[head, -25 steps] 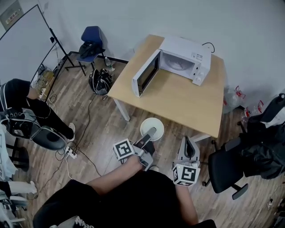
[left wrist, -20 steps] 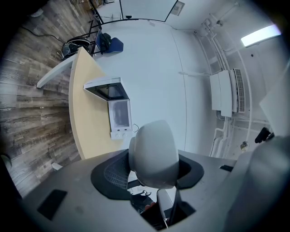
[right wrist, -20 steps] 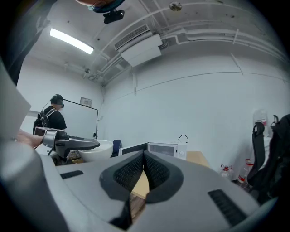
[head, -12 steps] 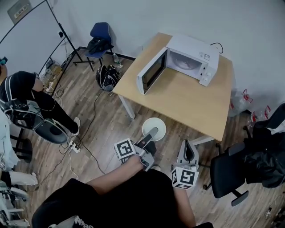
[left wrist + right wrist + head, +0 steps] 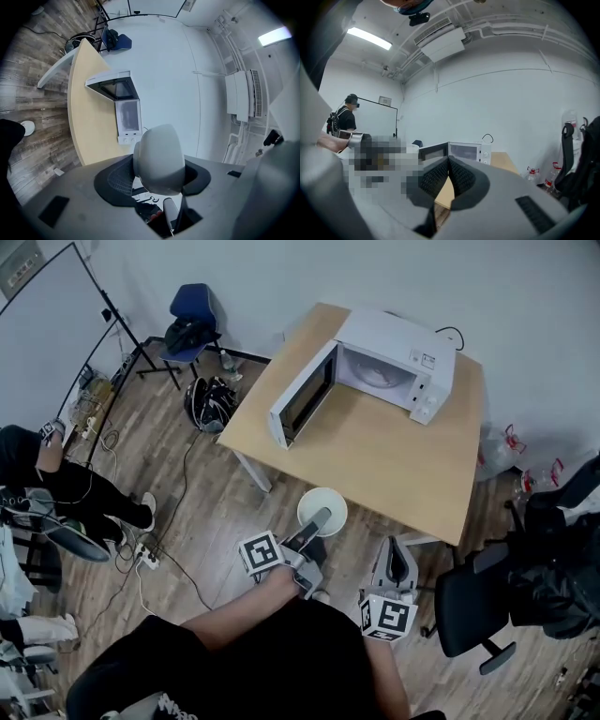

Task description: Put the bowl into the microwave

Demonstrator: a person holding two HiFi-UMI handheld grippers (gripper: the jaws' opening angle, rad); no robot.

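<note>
The left gripper (image 5: 320, 518) is clamped on the rim of a white bowl (image 5: 159, 157), which fills the gap between its jaws. The bowl hangs over the wooden floor (image 5: 216, 512), just near of the table's (image 5: 375, 460) near edge and well apart from the microwave (image 5: 394, 357). The right gripper (image 5: 449, 165) has its jaws pressed together with nothing between them; it sits right of the left one, also near of the table.

The microwave stands at the far end of the table. Its door (image 5: 300, 401) is swung wide to the left, and the cavity shows a pale turntable. The control panel (image 5: 428, 390) on its right side carries two knobs and small print that cannot be read.

Each gripper bears a cube (image 5: 261, 554) with black-and-white square markers, patterns rather than letters. White lettering on the wearer's black shirt (image 5: 169, 705) is cut off at the frame edge. A small sign above the whiteboard (image 5: 42, 324) at far left is too small to read.

A blue chair (image 5: 192, 306) stands by the far wall, and a black office chair (image 5: 473, 601) is at near right.
</note>
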